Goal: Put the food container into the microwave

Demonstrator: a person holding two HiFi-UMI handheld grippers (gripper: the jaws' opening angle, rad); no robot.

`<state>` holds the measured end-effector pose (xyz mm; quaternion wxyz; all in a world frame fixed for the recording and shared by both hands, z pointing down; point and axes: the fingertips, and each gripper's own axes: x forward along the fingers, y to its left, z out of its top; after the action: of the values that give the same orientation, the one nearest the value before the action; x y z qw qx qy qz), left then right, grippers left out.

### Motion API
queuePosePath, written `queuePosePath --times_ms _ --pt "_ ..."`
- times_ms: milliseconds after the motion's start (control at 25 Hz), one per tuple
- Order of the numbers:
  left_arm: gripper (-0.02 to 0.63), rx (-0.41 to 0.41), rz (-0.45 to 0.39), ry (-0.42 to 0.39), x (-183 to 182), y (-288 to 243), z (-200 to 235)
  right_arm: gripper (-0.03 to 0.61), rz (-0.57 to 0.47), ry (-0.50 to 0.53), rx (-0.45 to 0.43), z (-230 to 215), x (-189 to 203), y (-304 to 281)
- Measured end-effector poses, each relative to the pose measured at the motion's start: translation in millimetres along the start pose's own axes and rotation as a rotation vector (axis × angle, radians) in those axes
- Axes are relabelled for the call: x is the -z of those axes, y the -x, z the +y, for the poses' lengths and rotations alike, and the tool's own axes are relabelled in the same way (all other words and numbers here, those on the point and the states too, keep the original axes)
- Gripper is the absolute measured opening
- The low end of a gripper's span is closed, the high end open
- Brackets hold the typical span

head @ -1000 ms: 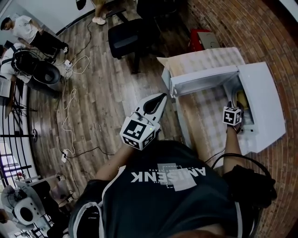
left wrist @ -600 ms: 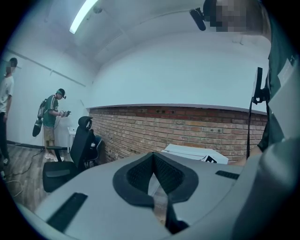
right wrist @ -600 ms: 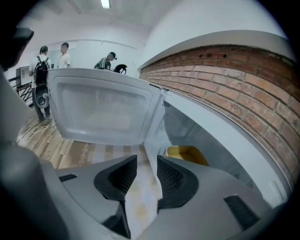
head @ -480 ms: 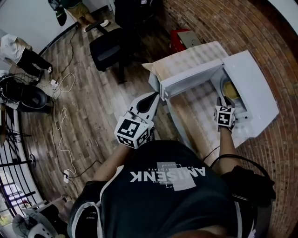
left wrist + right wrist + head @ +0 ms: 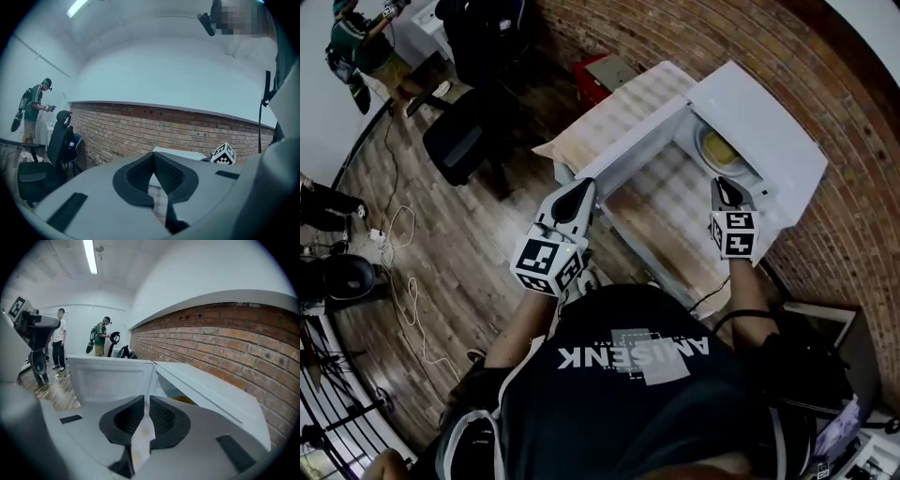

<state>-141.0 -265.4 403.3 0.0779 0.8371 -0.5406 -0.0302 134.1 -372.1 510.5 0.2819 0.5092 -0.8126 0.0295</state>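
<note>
Looking down from the head view first: the white box-shaped microwave (image 5: 759, 122) sits on the desk with the pale checked cloth (image 5: 661, 202), at the edge along the red brick wall (image 5: 862, 141). Its white door (image 5: 609, 159) is swung wide open. The round yellowish food container (image 5: 719, 150) is inside the cavity, with nothing touching it. The right gripper (image 5: 722, 185) hangs just in front of the opening, over the desk. The left gripper (image 5: 584, 185) is out past the desk's near edge, just beside the free end of the door.

Left gripper view: the jaws are pressed together at the tips with nothing in them, and they point level at the brick wall. A black office chair (image 5: 61, 140) is off to the left, and the other gripper's marker cube (image 5: 224, 154) pokes in on the right.

Right gripper view: the jaws have just been closing and are nearly together. Only a thin slit is left, and it's empty. They're aimed at the open cavity, where a bit of the yellow container shows past the right jaw.
</note>
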Motion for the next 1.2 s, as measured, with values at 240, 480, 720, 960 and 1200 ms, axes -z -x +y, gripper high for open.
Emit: queuePosePath --times_ms 240,480,720,960,1200 --pt "0.011 0.065 0.000 0.020 -1.2 -23.1 -4.4 0.061 -0.078 -0.032 0.015 -4.1 -20.2 44.7" --pt "0.011 0.135 0.001 0.030 -3.8 -45.3 -13.1 0.060 -0.135 -0.051 0.086 -19.7 -37.1 86.1" --pt "0.011 0.191 0.005 0.049 -6.2 -65.8 -23.9 0.054 -0.185 -0.100 0.182 -45.5 -48.6 125.7" --pt "0.011 0.263 0.001 0.035 -11.8 -79.8 -44.2 0.049 -0.216 -0.135 0.294 -69.5 -52.4 164.5" --pt "0.011 0.307 -0.033 0.108 -23.3 -85.1 -52.1 0.043 -0.268 -0.131 0.376 -83.4 -57.9 198.9"
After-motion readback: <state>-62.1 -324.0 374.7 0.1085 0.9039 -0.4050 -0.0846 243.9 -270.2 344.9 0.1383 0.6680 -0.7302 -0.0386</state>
